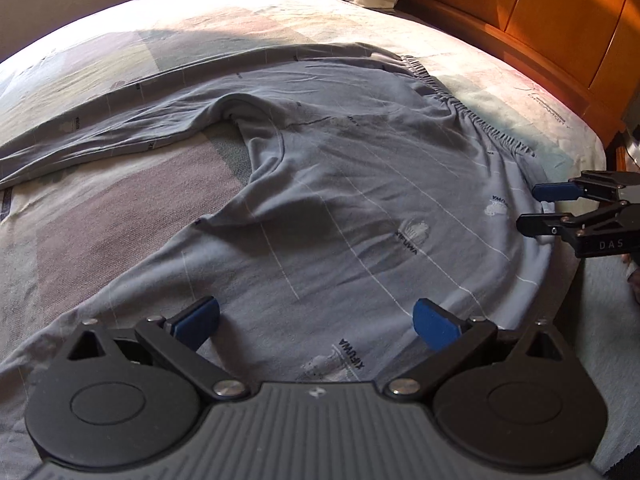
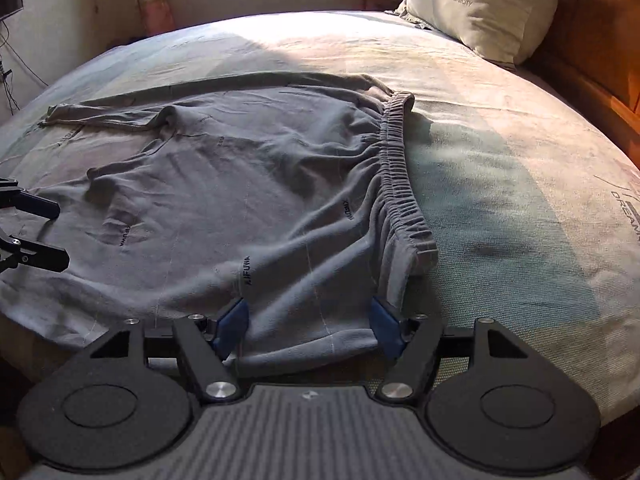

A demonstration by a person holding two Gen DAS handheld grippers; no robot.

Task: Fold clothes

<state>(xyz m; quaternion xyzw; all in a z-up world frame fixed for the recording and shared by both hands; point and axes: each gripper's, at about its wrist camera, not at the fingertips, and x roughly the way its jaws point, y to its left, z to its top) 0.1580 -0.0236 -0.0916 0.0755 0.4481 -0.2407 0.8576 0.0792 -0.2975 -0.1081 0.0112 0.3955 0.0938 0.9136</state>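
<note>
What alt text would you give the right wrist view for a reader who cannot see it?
Grey trousers lie spread on a bed, elastic waistband to the right. The open right gripper straddles their near edge; the left gripper enters from the left, a pillow behind.

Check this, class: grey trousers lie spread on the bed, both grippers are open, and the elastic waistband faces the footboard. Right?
One slip: the waistband of the trousers faces the pillow and wooden headboard, as the right wrist view shows. Both the left gripper and right gripper are open.
</note>
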